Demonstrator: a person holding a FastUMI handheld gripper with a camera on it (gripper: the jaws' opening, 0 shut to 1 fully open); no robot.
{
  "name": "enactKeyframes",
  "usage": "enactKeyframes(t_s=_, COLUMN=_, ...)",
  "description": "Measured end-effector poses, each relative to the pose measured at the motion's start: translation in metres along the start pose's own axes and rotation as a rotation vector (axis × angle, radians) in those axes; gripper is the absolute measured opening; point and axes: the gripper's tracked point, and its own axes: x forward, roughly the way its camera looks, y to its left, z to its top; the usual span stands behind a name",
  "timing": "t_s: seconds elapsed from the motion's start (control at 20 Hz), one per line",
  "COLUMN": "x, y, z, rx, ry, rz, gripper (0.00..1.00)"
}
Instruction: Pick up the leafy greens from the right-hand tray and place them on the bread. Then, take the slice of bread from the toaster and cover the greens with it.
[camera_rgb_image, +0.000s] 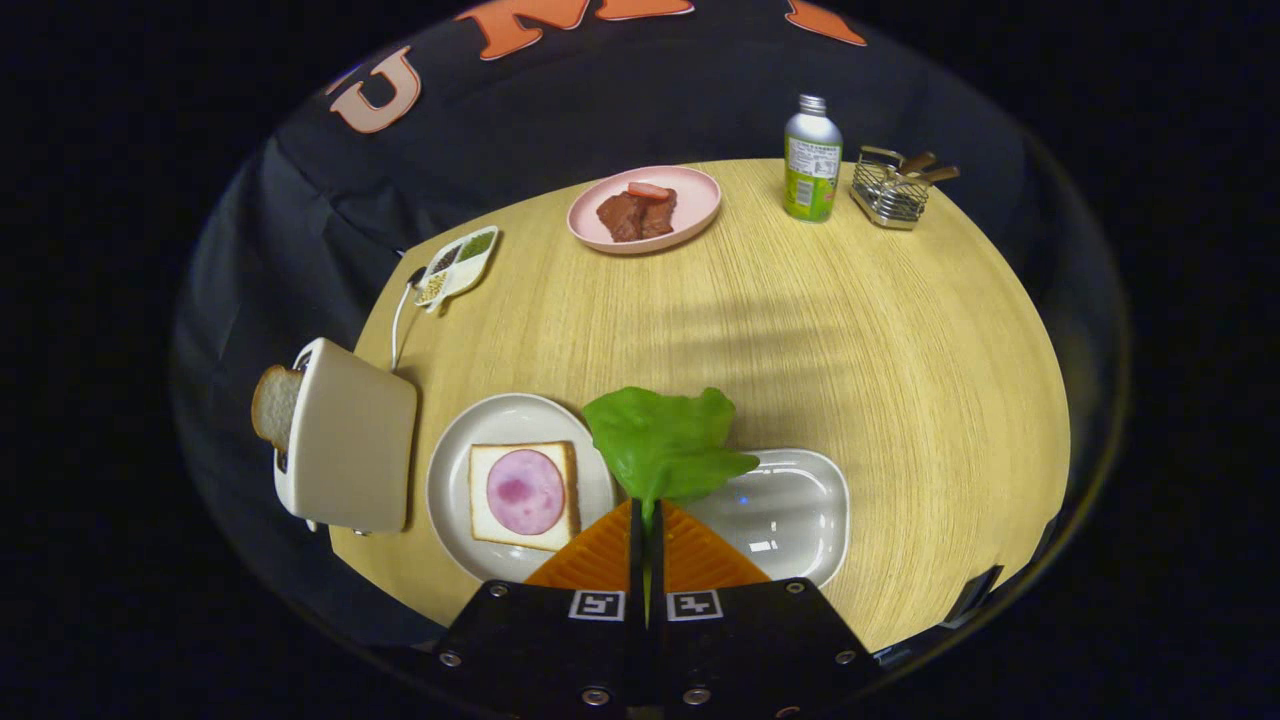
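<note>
My gripper (645, 510) is shut on the stem of a green lettuce leaf (665, 440), which stands up just ahead of the fingertips, lifted above the table. Under it to the right lies the white oblong tray (800, 510). To the left of the fingers a round white plate (500, 420) carries a slice of bread (478, 495) topped with a pink round of ham (525, 490). Further left stands a cream toaster (350, 450) with a second bread slice (274, 405) sticking out of its slot.
At the far side of the wooden table sit a pink plate (690, 215) with brown meat pieces, a green-labelled bottle (812, 160) and a wire basket (890, 195). A small divided dish of seasonings (458, 265) lies beyond the toaster, by its white cord.
</note>
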Motion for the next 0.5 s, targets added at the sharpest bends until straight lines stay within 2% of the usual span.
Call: enactKeyframes(t_s=0.5, x=0.014, y=0.094, z=-0.015, rx=-0.131, ry=0.058, rz=0.121, gripper=0.02)
